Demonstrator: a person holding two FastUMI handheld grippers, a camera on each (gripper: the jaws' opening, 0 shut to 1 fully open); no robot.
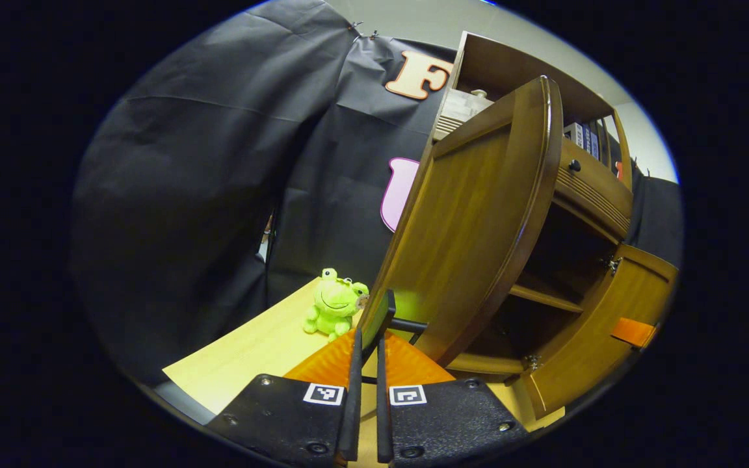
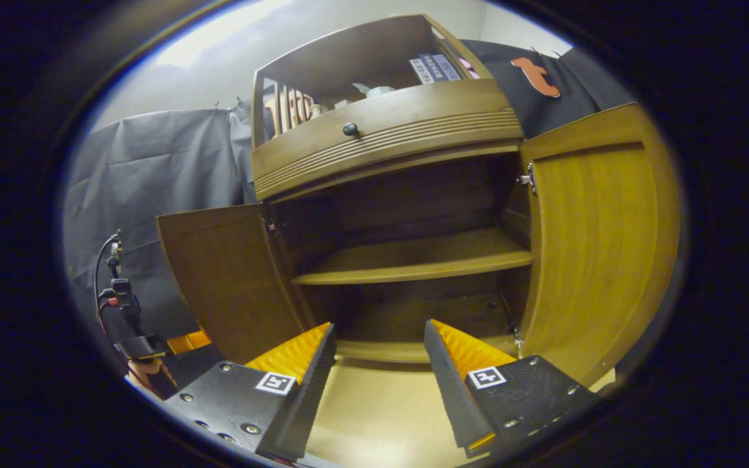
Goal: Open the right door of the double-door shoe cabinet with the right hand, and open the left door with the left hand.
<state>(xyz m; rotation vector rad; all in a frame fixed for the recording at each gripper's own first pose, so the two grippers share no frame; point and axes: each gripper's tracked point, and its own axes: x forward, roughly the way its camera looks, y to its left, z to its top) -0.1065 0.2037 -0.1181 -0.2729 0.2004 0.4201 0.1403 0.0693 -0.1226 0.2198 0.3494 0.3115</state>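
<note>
The brown wooden shoe cabinet point(image 2: 387, 140) stands with both doors swung out. In the left gripper view the left door point(image 1: 472, 214) stands wide open just ahead. My left gripper point(image 1: 368, 344) is shut on that door's dark handle point(image 1: 378, 315), which runs down between the fingers. The right door point(image 1: 602, 325) hangs open farther off. In the right gripper view my right gripper point(image 2: 380, 338) is open and holds nothing, facing the cabinet's dark inside between the left door point(image 2: 225, 279) and the right door point(image 2: 599, 247). The left gripper point(image 2: 140, 348) and a hand show beside the left door.
A green frog plush point(image 1: 334, 304) sits on the light wooden tabletop point(image 1: 244, 354) left of the cabinet. Inside is one bare shelf point(image 2: 413, 260). Above the doors is a drawer with a dark knob point(image 2: 350, 129), and books point(image 2: 430, 67) stand in the top compartment.
</note>
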